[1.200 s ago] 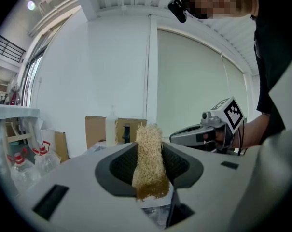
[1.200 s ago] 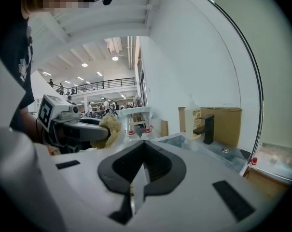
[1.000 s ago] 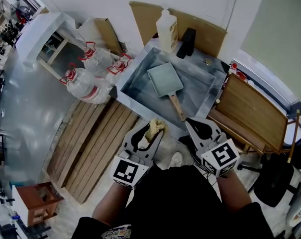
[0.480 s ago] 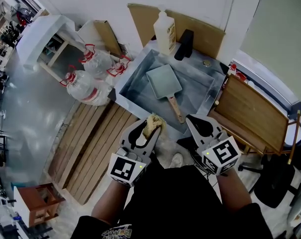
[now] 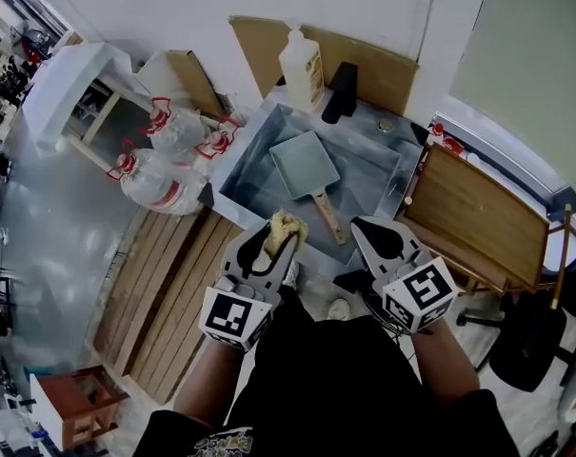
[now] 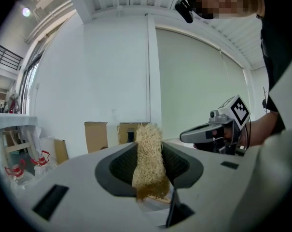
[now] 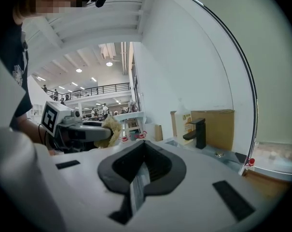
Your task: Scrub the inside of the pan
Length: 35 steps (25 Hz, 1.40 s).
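Note:
A square pale-green pan [image 5: 305,166] with a wooden handle [image 5: 326,216] lies flat in the steel sink [image 5: 247,151], handle pointing toward me. My left gripper [image 5: 281,233] is shut on a straw-coloured scrubber [image 5: 284,228], held near the sink's front edge, short of the pan. In the left gripper view the scrubber [image 6: 148,161] stands upright between the jaws of the left gripper [image 6: 150,163]. My right gripper [image 5: 378,234] is shut with nothing in it, to the right of the handle's end; its jaws [image 7: 142,170] show closed in the right gripper view.
A white bottle [image 5: 301,63] and a black tap [image 5: 339,91] stand at the sink's back. Water jugs [image 5: 164,174] lie left of the sink on the floor. A wooden board [image 5: 478,222] stands at the right, wooden slats [image 5: 173,284] at the left.
Both grippers have shifted toward the sink, the left one carrying the scrubber up to the front rim. The pan has not moved.

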Available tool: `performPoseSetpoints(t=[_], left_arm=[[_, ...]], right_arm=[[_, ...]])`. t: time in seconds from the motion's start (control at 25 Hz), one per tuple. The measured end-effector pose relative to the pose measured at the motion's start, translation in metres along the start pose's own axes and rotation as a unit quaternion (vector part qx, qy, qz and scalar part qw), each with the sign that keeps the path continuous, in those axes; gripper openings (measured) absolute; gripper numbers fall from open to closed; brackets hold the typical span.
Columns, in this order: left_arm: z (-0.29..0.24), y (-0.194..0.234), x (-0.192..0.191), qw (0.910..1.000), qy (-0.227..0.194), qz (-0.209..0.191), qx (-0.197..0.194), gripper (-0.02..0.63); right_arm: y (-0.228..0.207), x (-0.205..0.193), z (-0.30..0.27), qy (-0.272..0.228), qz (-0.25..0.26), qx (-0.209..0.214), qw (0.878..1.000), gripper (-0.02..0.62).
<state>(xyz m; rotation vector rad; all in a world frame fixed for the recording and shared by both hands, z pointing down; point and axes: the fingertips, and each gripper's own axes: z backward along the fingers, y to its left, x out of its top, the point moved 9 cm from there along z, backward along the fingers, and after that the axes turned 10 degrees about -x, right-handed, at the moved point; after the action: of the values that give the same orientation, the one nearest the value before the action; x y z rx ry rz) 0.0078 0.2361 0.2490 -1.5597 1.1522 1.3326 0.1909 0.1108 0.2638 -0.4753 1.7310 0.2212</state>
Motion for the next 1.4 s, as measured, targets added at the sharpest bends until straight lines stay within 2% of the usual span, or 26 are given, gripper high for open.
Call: performPoseSetpoints(t=[0.12, 0.72, 1.04, 1.2, 1.4], left_arm=[[-0.009, 0.012, -0.003, 0.9997, -0.002, -0.021, -0.01, 0.146], [-0.052, 0.101, -0.011, 0.9967, 0.03, -0.014, -0.074, 0.146], [-0.077, 0.157, -0.026, 0.9915, 0.051, 0.005, -0.119, 0.146], [-0.096, 0.183, -0.035, 0.9876, 0.064, 0.01, -0.143, 0.146], [-0.124, 0.211, -0.052, 0.9815, 0.086, 0.016, -0.17, 0.146]], right_arm=[[-0.004, 0.0, -0.006, 0.002, -0.004, -0.007, 1.0, 0.009], [-0.015, -0.012, -0.076, 0.05, -0.053, -0.068, 0.995, 0.011], [-0.015, -0.03, -0.127, 0.107, -0.084, -0.098, 0.986, 0.021], [-0.018, -0.046, -0.152, 0.142, -0.096, -0.113, 0.979, 0.056], [-0.025, -0.078, -0.183, 0.213, -0.104, -0.122, 0.964, 0.108]])
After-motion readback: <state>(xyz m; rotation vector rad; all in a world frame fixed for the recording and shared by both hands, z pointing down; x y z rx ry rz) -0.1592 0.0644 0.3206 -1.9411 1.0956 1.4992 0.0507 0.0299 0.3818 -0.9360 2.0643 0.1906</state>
